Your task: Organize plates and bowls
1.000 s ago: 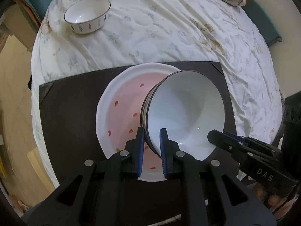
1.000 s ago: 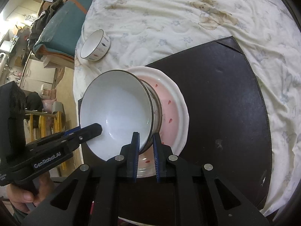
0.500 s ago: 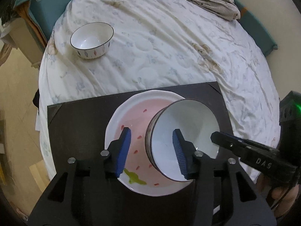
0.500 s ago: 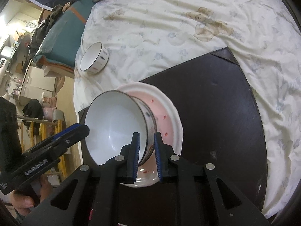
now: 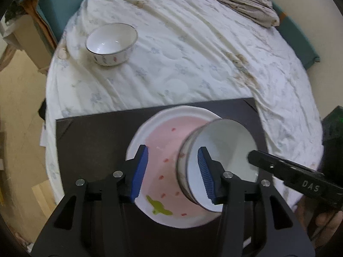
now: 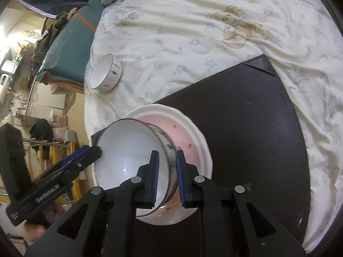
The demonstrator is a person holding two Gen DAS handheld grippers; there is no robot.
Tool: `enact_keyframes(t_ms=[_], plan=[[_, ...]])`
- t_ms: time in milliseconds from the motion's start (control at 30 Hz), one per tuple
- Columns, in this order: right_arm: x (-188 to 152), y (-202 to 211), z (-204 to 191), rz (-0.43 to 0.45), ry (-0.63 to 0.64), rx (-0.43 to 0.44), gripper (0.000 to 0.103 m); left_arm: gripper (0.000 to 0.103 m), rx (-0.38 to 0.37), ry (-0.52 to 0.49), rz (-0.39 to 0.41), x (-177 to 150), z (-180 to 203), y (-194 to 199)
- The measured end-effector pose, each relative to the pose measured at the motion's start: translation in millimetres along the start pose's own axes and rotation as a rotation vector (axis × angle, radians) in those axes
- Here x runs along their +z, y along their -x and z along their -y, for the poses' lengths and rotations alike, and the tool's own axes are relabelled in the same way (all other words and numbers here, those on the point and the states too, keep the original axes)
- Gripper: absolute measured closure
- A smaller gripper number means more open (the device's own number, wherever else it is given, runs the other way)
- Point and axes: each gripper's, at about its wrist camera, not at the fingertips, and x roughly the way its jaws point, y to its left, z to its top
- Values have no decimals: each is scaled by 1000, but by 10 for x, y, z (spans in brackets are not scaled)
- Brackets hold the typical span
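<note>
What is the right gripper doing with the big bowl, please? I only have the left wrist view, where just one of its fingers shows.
Observer: The right gripper is shut on the big bowl, with one pad inside the wall and one outside.
Operator: Thank you. Is there anything on the black mat on that side?
Observer: There is a pale scuff on it, to the right of the pink plate in the right wrist view.
Operator: And beyond the bed edge near the small bowl?
Observer: Dark clothes hang over a rail there.
</note>
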Motion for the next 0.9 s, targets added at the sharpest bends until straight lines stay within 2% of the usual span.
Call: enact_keyframes(t_ms=[33,67,100,133,167,233,300,367,433,600,667,900], plan=[[-16,14,-6,0,8,0,80,59,-12,1,-8,-10,5,-10],[-30,22,0,-1,10,-4,70,59,-20,3,-22,-18,-3,-43],[-45,26,13,-1,6,-15,56,59,-18,2,-32,-31,17,-61],[-60,27,37,2,-7,-29,31,59,-9,3,-46,-35,12,-97],[-72,27,58,2,-14,-29,28,59,3,5,-57,-47,17,-114],[-95,-13,69,-24,-5,-26,30,59,17,23,-76,-67,13,-152],[-122,-66,64,-49,0,-21,37,59,4,36,-97,-77,-3,-192],[-150,-127,54,-81,10,-17,54,59,-10,36,-124,-98,-9,-238],[-174,-213,31,-117,21,-19,63,59,-12,27,-139,-122,4,-255],[-173,-306,-39,-128,31,-27,64,58,-40,-7,-141,-114,84,-255],[-144,-339,-60,-129,13,4,65,60,-3,-12,-123,-93,85,-246],[-45,-442,-218,-118,42,10,65,60,-46,62,-101,25,-98,-230]])
